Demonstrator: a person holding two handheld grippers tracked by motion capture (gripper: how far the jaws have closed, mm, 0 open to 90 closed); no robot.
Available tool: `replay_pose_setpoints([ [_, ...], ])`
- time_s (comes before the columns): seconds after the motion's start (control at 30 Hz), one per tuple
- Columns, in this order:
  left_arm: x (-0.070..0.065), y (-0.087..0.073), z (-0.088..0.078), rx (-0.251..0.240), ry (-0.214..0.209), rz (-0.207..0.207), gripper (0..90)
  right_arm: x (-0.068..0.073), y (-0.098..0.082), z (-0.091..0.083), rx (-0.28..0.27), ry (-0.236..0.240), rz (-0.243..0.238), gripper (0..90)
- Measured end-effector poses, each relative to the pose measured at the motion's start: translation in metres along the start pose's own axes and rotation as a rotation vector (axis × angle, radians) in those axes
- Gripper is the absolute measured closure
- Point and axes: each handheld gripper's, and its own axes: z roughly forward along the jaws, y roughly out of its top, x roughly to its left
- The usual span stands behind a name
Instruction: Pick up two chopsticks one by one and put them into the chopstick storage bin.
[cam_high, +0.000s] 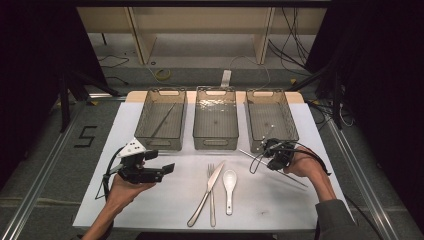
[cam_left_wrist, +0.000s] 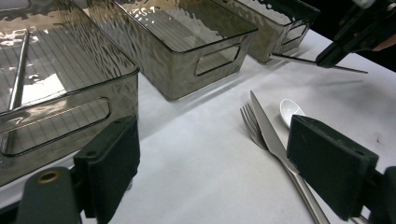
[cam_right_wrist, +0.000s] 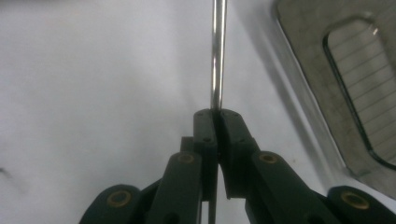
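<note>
My right gripper (cam_high: 273, 155) (cam_right_wrist: 216, 112) is shut on a thin metal chopstick (cam_high: 296, 180) (cam_right_wrist: 217, 56) and holds it just above the white mat, in front of the right bin (cam_high: 271, 92). The left gripper view shows that gripper (cam_left_wrist: 348, 39) with the chopstick (cam_left_wrist: 299, 59) sticking out on both sides. My left gripper (cam_high: 161, 162) (cam_left_wrist: 212, 154) hovers open at the left, jaws wide apart with nothing between them. A fork (cam_high: 212, 205) (cam_left_wrist: 252, 123), a knife (cam_high: 216, 175) (cam_left_wrist: 268, 133) and a white spoon (cam_high: 229, 182) (cam_left_wrist: 290, 109) lie side by side on the mat.
Three smoky clear bins stand in a row at the back: the left bin (cam_high: 160, 142) (cam_left_wrist: 70, 100) has a second chopstick (cam_high: 162, 121) (cam_left_wrist: 18, 74) in it, the middle bin (cam_high: 215, 142) (cam_left_wrist: 205, 51) sits beside it. Table edges border the mat (cam_high: 150, 200).
</note>
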Motion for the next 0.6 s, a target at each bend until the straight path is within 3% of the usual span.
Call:
replay_pose_setpoints([
  [0.33,-0.007,0.001,0.003,0.011,-0.037,0.018,17.1,0.038,0.017,-0.033,-0.036,-0.041,-0.103,86.5],
  [0.43,-0.011,0.003,0.003,0.008,-0.067,0.007,17.2,0.053,0.021,-0.038,-0.067,-0.050,-0.142,86.5],
  [0.6,-0.023,0.006,0.005,0.022,-0.110,0.029,17.5,0.075,0.027,-0.046,-0.090,-0.049,-0.203,86.5],
])
